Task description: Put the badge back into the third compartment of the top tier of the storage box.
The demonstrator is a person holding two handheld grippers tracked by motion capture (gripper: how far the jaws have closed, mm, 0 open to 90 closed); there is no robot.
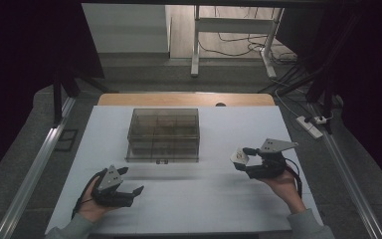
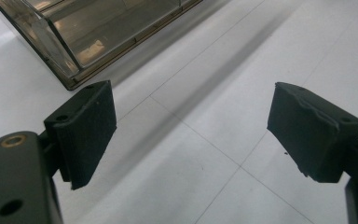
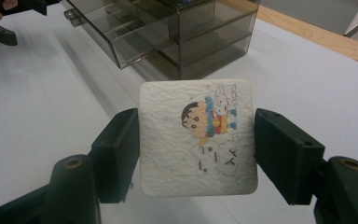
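We grip a white printed pad [image 3: 197,136] by its two side edges in the right gripper [image 3: 196,149], clenched on it and held above the table [image 1: 258,124], clear of the surface, likely so it can go into the smoky drawer box [image 1: 163,134] ahead. Our left gripper [image 2: 191,135] waits spread wide and holding nothing just before the box, probably to pull a drawer.

The high view is dim, its corners black, the brightest patch the floor beyond the table [image 1: 179,199]; both gripper views are brighter and evenly lit; the smoky box [image 1: 163,134] throws a soft shadow towards the near edge and shows pale glare on its panels; close jaws look slightly soft, grainy.
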